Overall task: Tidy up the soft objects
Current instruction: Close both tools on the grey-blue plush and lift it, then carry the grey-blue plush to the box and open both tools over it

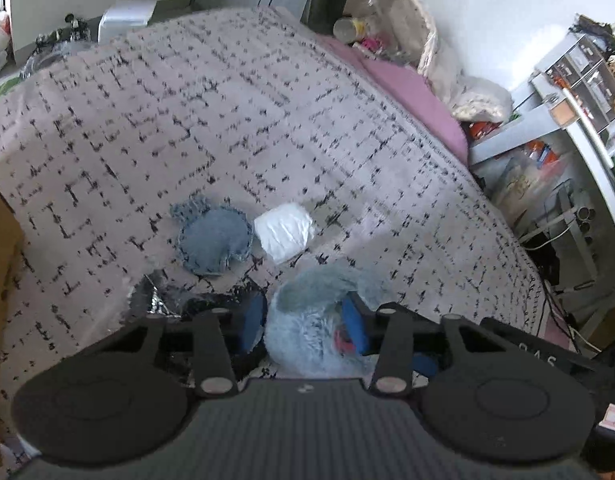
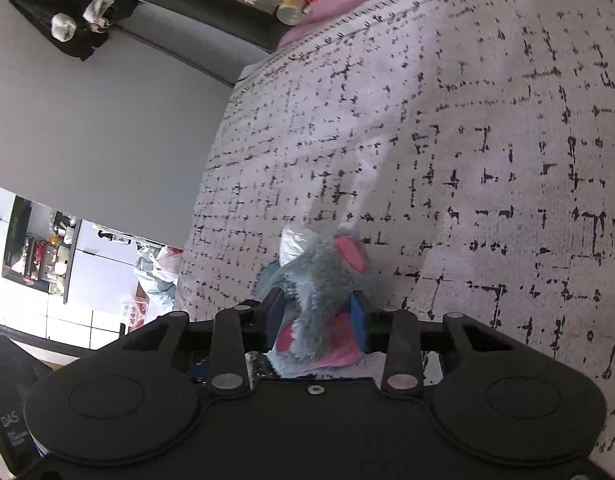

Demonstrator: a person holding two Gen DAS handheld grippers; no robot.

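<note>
Both grippers, left point(image 1: 305, 320) and right point(image 2: 317, 312), have jaws clenched on one plush toy point(image 1: 307, 320), with the denim pad point(image 1: 215, 240) and white packet point(image 1: 283, 232) just ahead on the bed point(image 1: 267, 100).

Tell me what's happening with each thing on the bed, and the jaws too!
Fluffy toy: pinched in the right gripper jaws.
Left gripper: jaws around the same fluffy toy, grip unclear.
Denim patch: lying flat on the blanket.
White packet: lying beside the denim patch, untouched.

Bright daylight, soft shadows, slight motion blur, strong fisheye bending at edges
</note>
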